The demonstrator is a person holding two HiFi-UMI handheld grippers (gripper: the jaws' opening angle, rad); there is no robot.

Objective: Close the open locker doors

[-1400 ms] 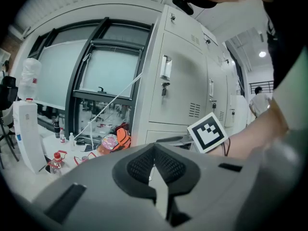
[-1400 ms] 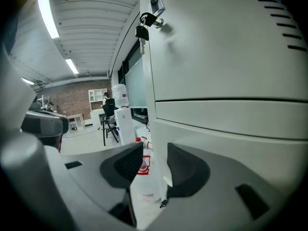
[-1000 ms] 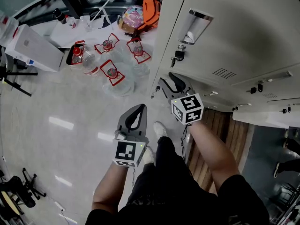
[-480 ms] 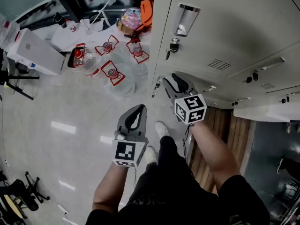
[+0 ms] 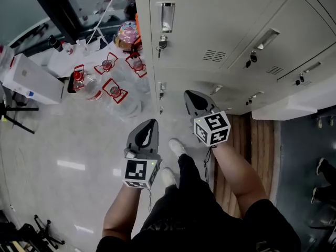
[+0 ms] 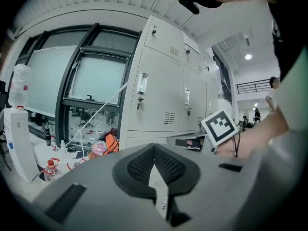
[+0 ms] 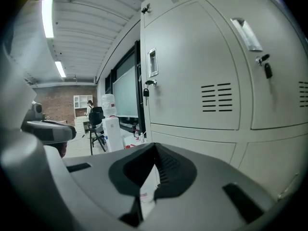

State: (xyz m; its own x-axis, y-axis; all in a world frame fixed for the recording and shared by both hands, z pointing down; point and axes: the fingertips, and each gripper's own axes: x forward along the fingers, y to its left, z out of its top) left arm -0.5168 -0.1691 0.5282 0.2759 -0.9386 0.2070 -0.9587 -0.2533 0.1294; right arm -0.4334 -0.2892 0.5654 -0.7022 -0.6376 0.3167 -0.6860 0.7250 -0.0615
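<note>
A row of beige lockers (image 5: 220, 20) fills the top of the head view. The nearest door (image 7: 192, 81) lies flush, with a recessed handle (image 5: 167, 16) and a padlock (image 5: 162, 44). A pale panel (image 5: 291, 108) juts out from the row at the right; I cannot tell whether it is a door. My left gripper (image 5: 151, 122) hangs over the floor, away from the lockers, shut and holding nothing (image 6: 154, 146). My right gripper (image 5: 187, 92) points at the locker base just right of the corner, also shut with nothing between its fingers (image 7: 155, 146).
Water bottles with red labels (image 5: 105, 72) lie on the shiny floor left of the lockers, next to a white box (image 5: 31, 72) and an orange bag (image 6: 111, 142). A water dispenser (image 7: 109, 124) stands further off. Wooden boards (image 5: 257, 140) run beside my legs.
The head view has swung, so the lockers now spread further left across the top. Both grippers stay at about the same spots in the view.
</note>
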